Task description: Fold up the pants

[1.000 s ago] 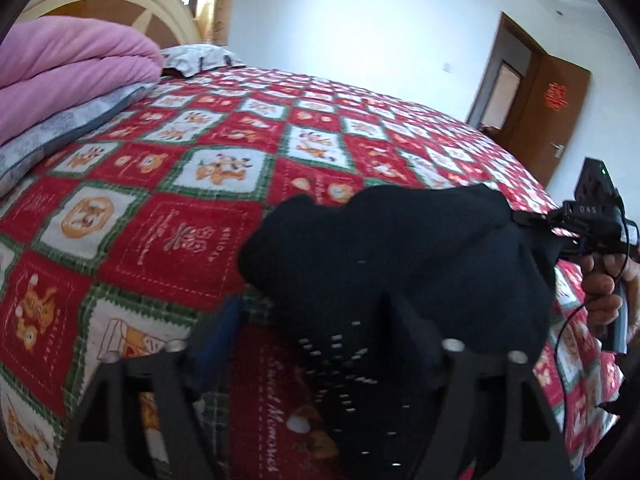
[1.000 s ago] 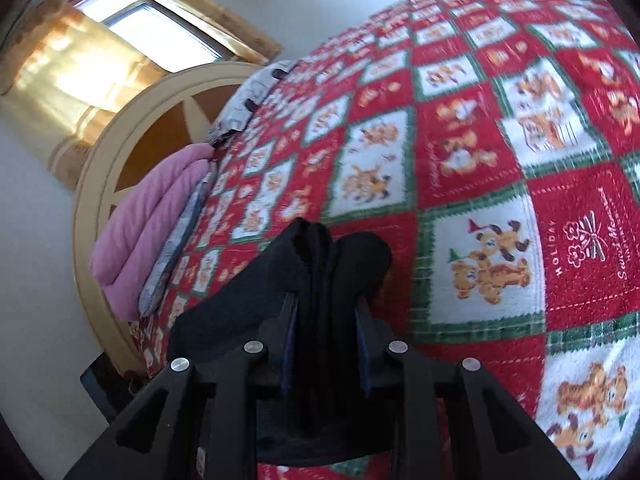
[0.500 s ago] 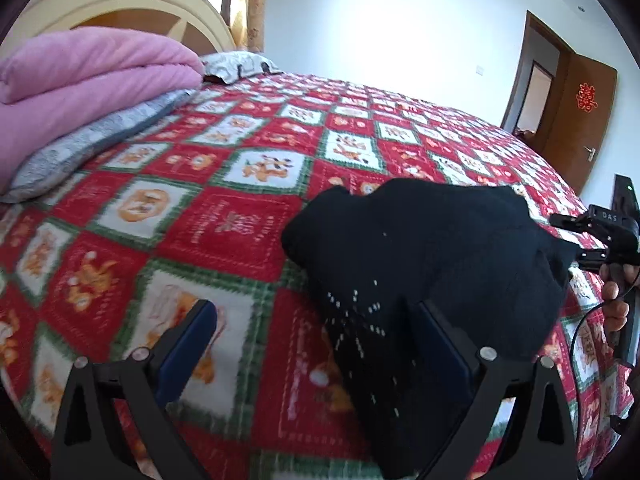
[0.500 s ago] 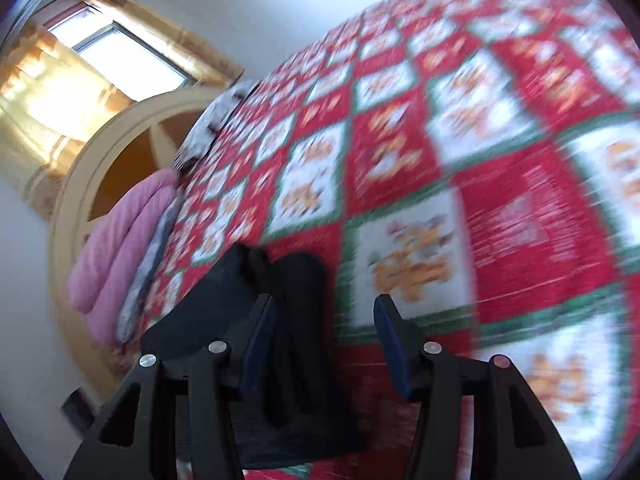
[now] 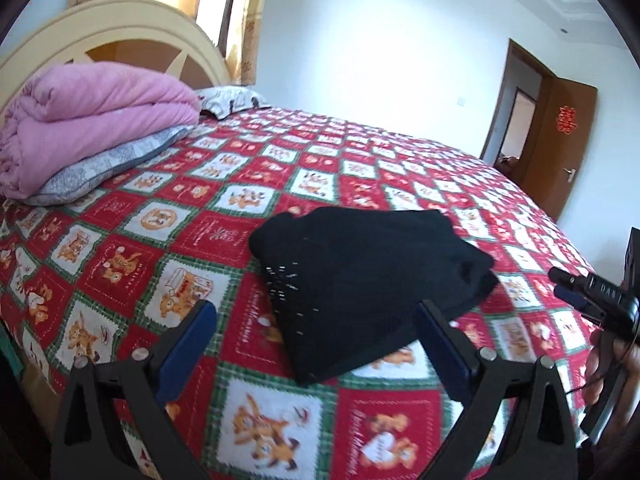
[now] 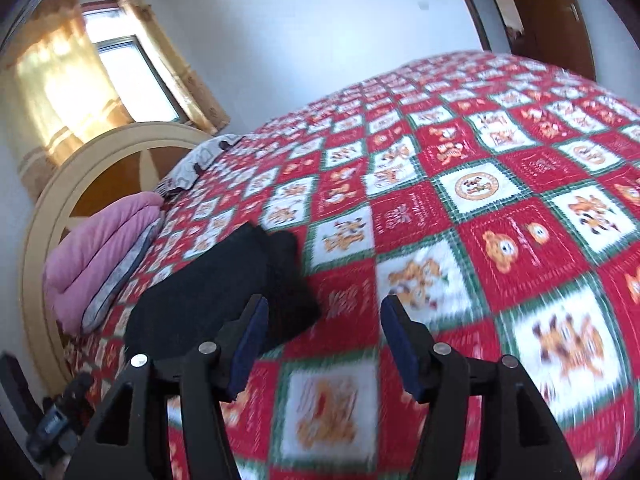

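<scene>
The black pants lie folded in a compact bundle on the red patterned bedspread. My left gripper is open and empty, just in front of the bundle, not touching it. In the right wrist view the pants lie to the left of my right gripper, which is open and empty above the bedspread. The other gripper and the hand holding it show at the right edge of the left wrist view.
A folded pink quilt on a grey pillow sits at the headboard. A patterned pillow lies behind it. A brown door stands open at the far right. A curtained window is behind the headboard.
Both grippers let go of the pants, opened wide and drew back. The folded bundle now rests on the bed on its own.
</scene>
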### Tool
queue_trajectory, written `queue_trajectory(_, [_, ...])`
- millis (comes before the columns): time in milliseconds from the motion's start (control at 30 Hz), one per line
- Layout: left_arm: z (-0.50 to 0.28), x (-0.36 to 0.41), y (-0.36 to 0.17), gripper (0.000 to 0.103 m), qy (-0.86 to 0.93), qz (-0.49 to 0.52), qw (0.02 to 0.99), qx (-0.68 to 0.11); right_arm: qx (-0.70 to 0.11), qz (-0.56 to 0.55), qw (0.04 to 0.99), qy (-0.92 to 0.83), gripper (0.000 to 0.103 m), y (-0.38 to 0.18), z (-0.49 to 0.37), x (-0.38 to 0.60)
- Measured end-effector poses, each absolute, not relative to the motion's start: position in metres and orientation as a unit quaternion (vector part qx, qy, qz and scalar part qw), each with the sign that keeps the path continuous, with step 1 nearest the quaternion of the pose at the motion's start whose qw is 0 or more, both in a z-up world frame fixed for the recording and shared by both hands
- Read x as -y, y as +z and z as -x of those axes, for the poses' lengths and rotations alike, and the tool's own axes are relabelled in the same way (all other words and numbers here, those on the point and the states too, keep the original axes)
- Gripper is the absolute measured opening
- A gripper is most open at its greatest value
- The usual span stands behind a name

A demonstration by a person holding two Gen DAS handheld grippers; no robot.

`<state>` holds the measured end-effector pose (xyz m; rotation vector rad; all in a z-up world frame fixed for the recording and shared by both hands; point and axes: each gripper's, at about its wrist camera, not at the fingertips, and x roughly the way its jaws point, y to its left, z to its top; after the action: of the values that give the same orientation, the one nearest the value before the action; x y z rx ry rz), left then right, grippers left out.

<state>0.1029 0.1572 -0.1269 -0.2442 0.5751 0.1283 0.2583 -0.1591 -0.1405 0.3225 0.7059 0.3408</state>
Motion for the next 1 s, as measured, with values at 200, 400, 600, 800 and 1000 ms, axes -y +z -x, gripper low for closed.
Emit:
queue_trajectory(200, [-0.086,-0.145,-0.114,0.101,0.05,0.116,0.955,-0.268,-0.329,-0.124,0.919,0.177,0.062,-0.126,-0.211,0.143])
queue_trajectory(400, [-0.078,-0.139,-0.107,0.101,0.046,0.114,0.958,-0.258,-0.309,-0.074,0.931,0.177,0.062,-0.109,-0.181,0.128])
queue_trajectory(600, [-0.071,-0.134,-0.103,0.101,0.044,0.115,0.96,-0.252,-0.284,-0.024,0.941,0.181,0.067,-0.092,-0.148,0.115])
queue_trajectory(800, [-0.064,-0.127,-0.099,0.101,0.044,0.113,0.962,-0.246,-0.263,0.001,0.946,0.19,0.071,-0.084,-0.125,0.11])
queue_trajectory(1000, [-0.057,-0.122,-0.091,0.101,0.042,0.107,0.965,-0.237,-0.255,0.008,0.948,0.19,0.071,-0.075,-0.123,0.112])
